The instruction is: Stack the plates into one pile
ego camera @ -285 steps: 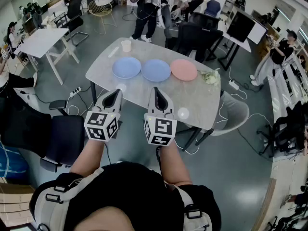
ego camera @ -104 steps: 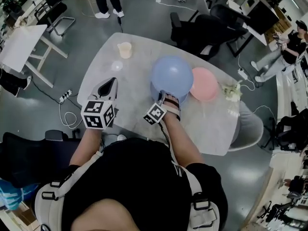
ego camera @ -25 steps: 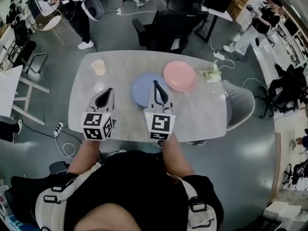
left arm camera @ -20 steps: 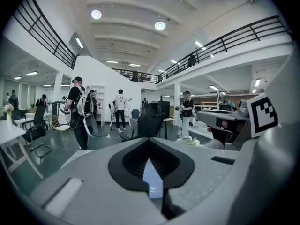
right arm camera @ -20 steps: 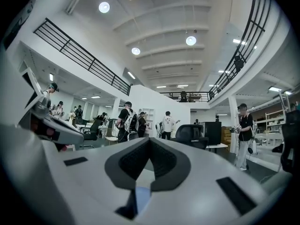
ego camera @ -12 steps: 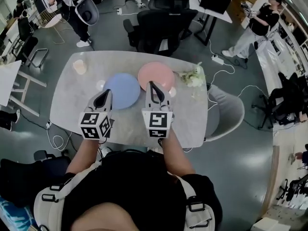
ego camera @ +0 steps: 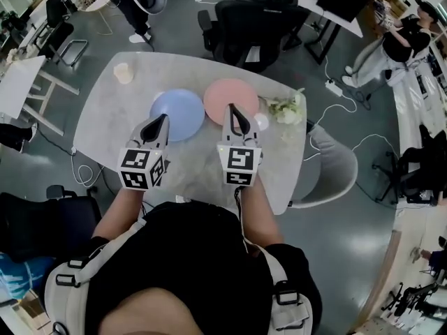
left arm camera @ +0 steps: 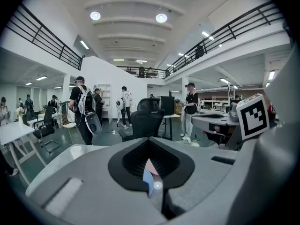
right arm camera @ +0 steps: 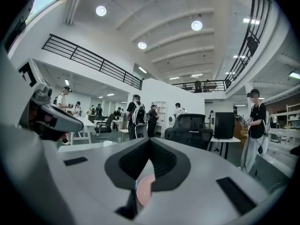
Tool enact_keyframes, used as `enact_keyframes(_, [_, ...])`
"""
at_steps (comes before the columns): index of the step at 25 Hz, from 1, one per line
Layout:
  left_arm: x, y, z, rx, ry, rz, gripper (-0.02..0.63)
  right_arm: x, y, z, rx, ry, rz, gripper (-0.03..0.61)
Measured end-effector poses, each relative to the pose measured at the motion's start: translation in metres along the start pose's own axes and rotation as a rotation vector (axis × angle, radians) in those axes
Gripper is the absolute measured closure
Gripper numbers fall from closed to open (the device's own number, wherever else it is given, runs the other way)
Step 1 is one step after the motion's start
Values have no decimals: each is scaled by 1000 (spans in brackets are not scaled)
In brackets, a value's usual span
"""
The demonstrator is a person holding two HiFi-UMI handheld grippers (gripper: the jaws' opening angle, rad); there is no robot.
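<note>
At the far left of the head view a white side table (ego camera: pixel 17 82) stands well apart from the pale grey, round-cornered stone worktop (ego camera: pixel 105 121), with open floor between them. A small cream cup (ego camera: pixel 123 72) sits alone near the worktop's upper left corner. The strip below it, down to the near edge, is bare.

The left claw (ego camera: pixel 163 118) points toward the top of the frame and is almost level. Its jaws are pressed together with nothing between them. Its tip lies over the lower left rim of the round blue plate (ego camera: pixel 179 114), and whether it touches cannot be told. The forearm reaches straight out from the torso at the bottom of the frame.

The blue plate lies flat, face up, left of centre. Being a disc, it has no long axis. The round pink plate (ego camera: pixel 234 96) lies flat just beside it on the right, slightly higher in the frame, and the two rims are close. A black office chair (ego camera: pixel 255 19) stands against the far edge above them.

The right claw (ego camera: pixel 231 108) runs parallel to the left one. It is also closed and empty, and its tip is over the pink plate's lower rim. Its own view shows the pink plate through the slit below the jaws.

Right of that plate lies a bunch of white flowers with green leaves (ego camera: pixel 283 108), near the right edge. The lower right part of the worktop is bare. A grey shell chair (ego camera: pixel 332 176) stands close to that corner.
</note>
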State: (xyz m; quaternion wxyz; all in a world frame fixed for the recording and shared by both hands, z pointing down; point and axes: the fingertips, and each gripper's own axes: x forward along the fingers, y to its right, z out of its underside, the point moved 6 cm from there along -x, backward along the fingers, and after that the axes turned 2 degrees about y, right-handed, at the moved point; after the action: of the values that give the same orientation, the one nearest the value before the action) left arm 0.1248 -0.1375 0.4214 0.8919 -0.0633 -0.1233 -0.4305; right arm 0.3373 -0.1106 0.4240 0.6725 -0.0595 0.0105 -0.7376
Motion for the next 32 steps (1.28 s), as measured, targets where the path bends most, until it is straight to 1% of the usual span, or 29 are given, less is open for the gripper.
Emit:
enact_keyframes(4, [6,0,0,6,-1,11,610,8,0,12,-18,-17,-25,571])
enact_keyframes(7, [7,-4,1,-4,-4,7,611,17,-1,19,-5,-36,-43,571])
enact_keyframes(8, [6,-7,1,-7,-3,3,610,21,-3,21,-16,-40,-51,571])
enact_keyframes(10, [7,-12,0,-8,-3,-4,610,30,-8,26,-79,-55,-71,571])
enact_keyframes(12, [8,-16,2,-13,-8,-12,610,39,-14,35,-142,-78,-109,568])
enact_keyframes(14, [7,-20,4,-22,-12,-20,610,47,-20,46,-157,-112,-170,553])
enact_keyframes(15, [6,-22,4,-25,-12,-26,610,51,-22,53,-161,-136,-203,521])
enact_keyframes(16, [4,-24,5,-29,-11,-33,610,56,-25,62,-171,-165,-234,506])
enact_keyframes(18, [1,-27,7,-35,-13,-47,610,64,-28,82,-208,-228,-287,495])
enact_keyframes(24, [-13,-36,13,-43,-25,-92,611,79,-35,144,-344,-427,-418,495])
enact_keyframes(27, [-22,-40,18,-50,-32,-116,610,83,-36,180,-372,-525,-457,495])
enact_keyframes(32, [-36,-46,27,-60,-50,-157,611,89,-35,236,-411,-693,-476,495])
